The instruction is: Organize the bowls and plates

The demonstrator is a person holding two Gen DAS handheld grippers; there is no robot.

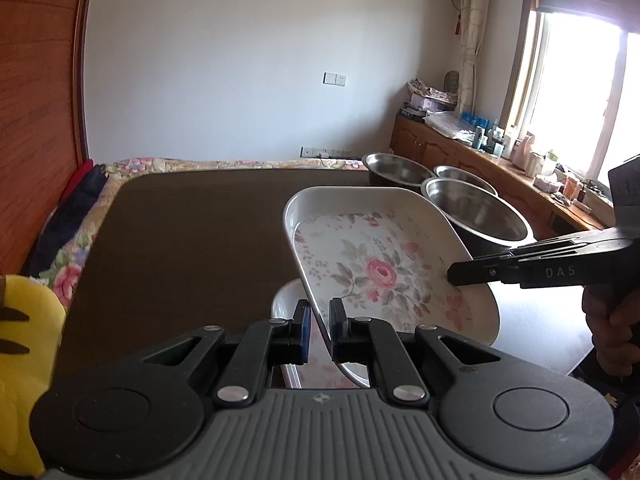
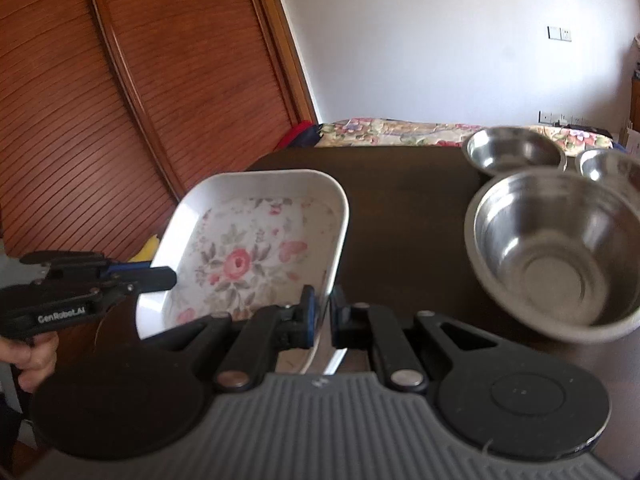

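A white rectangular plate [image 1: 372,264] [image 2: 244,252] with a pink rose print hangs tilted above the dark table [image 1: 192,240]. My left gripper [image 1: 322,316] is shut on its near rim. In the right wrist view the left gripper [image 2: 170,278] comes in from the left. My right gripper [image 2: 324,310] is shut on the plate's opposite rim, and in the left wrist view the right gripper [image 1: 454,274] reaches in from the right. Under the held plate lies another white plate [image 1: 284,300], mostly hidden. Three steel bowls [image 1: 476,210] [image 2: 560,248] stand at the table's far right.
A floral quilt [image 1: 240,165] borders the table's far edge, with a wooden slatted door [image 2: 100,120] to the left. A yellow object [image 1: 24,340] sits by the table's left corner. A cluttered wooden sideboard [image 1: 480,152] runs under the window. A hand [image 2: 32,356] grips the left tool.
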